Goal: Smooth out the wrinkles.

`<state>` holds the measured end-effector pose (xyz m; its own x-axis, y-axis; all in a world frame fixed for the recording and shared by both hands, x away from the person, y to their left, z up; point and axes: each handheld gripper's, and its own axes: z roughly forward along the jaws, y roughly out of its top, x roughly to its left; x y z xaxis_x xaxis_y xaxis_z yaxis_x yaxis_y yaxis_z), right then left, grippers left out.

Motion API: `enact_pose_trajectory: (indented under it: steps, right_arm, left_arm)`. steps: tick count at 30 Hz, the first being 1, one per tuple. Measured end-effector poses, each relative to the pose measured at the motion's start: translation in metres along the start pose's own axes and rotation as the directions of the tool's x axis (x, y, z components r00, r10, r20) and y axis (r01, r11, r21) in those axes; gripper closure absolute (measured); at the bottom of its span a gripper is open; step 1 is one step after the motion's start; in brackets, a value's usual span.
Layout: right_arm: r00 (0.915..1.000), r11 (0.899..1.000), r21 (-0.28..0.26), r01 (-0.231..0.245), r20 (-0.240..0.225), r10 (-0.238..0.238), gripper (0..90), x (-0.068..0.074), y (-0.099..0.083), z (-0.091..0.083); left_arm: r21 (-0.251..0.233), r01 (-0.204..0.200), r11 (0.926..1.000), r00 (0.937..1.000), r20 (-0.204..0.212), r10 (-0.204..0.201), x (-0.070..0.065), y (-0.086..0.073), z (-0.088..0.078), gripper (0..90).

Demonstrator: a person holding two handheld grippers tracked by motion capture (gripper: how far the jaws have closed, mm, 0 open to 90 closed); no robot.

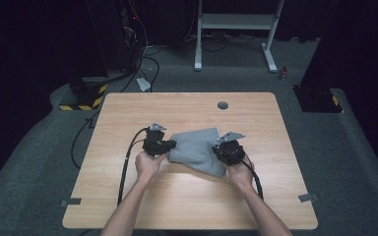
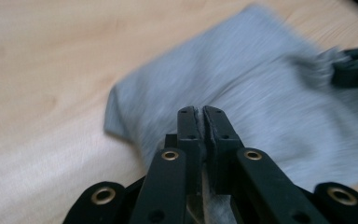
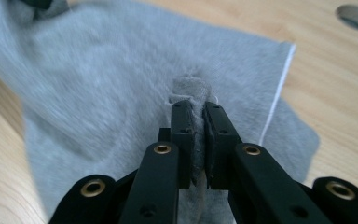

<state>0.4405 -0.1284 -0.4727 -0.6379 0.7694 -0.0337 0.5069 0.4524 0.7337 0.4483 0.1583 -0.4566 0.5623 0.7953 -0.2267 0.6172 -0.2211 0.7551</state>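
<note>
Pinching opposite edges of the grey cloth, left gripper and right gripper are folding it, next likely lifting together.

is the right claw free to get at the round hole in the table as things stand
Probably not yet: the right claw is shut on a pinch of the grey cloth. The way to the hole looks bare, but going there would drag the cloth along.
</note>
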Motion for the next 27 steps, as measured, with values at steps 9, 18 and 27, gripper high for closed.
enact_pose_trajectory:
  steps: [9,18,27]
  right_arm:
    - [0.9956,0.988,-0.134,0.07,-0.052,-0.078,83.1,0.017,-0.009,-0.045]
    - [0.981,0.984,-0.095,0.15,-0.109,-0.16,82.9,0.041,-0.05,-0.046]
    - [0.9883,0.991,-0.029,0.132,-0.073,-0.134,83.2,0.035,-0.059,-0.021]
  left_arm:
    - [-0.111,-0.13,0.9854,0.9856,0.095,0.14,-0.033,-0.027,-0.051,85.1]
    - [0.054,-0.262,0.9636,0.9636,0.07,0.258,-0.061,-0.097,-0.042,84.8]
    - [0.08,-0.201,0.9764,0.9795,-0.001,0.201,-0.045,-0.082,-0.003,85.0]
